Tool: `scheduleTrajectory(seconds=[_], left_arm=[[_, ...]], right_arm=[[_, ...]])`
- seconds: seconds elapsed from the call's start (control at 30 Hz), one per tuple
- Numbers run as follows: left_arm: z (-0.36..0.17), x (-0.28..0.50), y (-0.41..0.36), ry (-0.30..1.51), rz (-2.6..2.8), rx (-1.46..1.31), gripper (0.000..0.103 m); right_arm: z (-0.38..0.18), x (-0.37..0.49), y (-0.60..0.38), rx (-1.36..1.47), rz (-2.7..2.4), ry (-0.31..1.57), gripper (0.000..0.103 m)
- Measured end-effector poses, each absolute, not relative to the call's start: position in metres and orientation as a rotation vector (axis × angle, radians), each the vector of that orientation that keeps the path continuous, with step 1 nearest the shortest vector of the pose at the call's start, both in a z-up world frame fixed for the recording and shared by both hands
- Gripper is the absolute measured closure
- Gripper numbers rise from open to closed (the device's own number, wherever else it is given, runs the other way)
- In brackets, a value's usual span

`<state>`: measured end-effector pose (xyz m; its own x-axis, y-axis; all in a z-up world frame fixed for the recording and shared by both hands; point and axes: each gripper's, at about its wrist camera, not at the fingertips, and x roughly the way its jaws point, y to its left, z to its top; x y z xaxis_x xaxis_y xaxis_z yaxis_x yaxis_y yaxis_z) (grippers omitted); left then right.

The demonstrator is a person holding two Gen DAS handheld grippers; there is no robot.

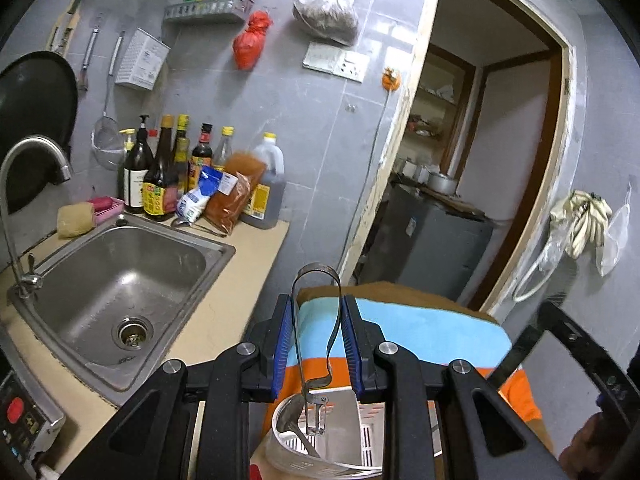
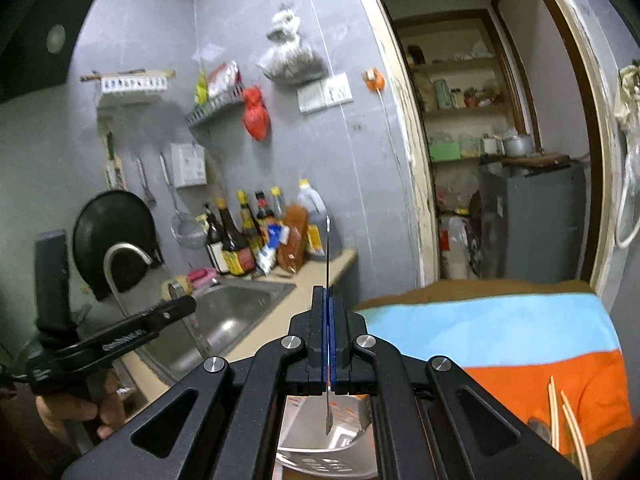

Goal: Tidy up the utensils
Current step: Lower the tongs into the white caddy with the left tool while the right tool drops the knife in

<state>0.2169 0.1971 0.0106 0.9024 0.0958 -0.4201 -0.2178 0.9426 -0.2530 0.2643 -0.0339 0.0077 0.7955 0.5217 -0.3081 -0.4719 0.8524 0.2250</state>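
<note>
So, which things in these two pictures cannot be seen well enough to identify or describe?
- Thin metal utensil in the right gripper: right wrist view shows it edge-on, so its type is unclear.
- Utensil holder: left wrist view, mostly behind the left gripper and cut by the bottom edge.
- Chopsticks: right wrist view, lower ends cut off.
- Bottle labels: too small to read.

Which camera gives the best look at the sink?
The left wrist view: the sink lies open, with basin and drain in sight. The right wrist view shows it smaller, blurred, partly behind the left gripper.
</note>
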Motion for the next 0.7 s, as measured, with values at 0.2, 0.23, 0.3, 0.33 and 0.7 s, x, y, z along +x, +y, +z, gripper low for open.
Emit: scheduleTrajectory(seconds=[0.2, 0.23, 0.3, 0.33, 0.7], left_arm=[[-0.008, 0.226, 0.188, 0.448, 0.118, -0.263, 0.080], [-0.010, 0.226, 0.187, 0.452, 0.111, -0.260, 0.080], [-0.013, 0.227, 0.184, 0.461, 0.096, -0.252, 0.080], [-0.015, 0.229, 0.183, 0.470, 0.087, -0.247, 0.080], [-0.010, 0.225, 0.190, 0.483, 0.022, -0.365, 0.055]], right_arm=[[-0.023, 0.274, -0.027, 0.134, 0.505, 0.445, 0.102], [-0.026, 0.275, -0.026, 0.132, 0.503, 0.455, 0.102], [-0.031, 0.277, -0.025, 0.132, 0.501, 0.474, 0.102], [-0.033, 0.278, -0.025, 0.136, 0.502, 0.484, 0.102], [-0.021, 0.268, -0.036, 0.115, 0.489, 0.472, 0.101]])
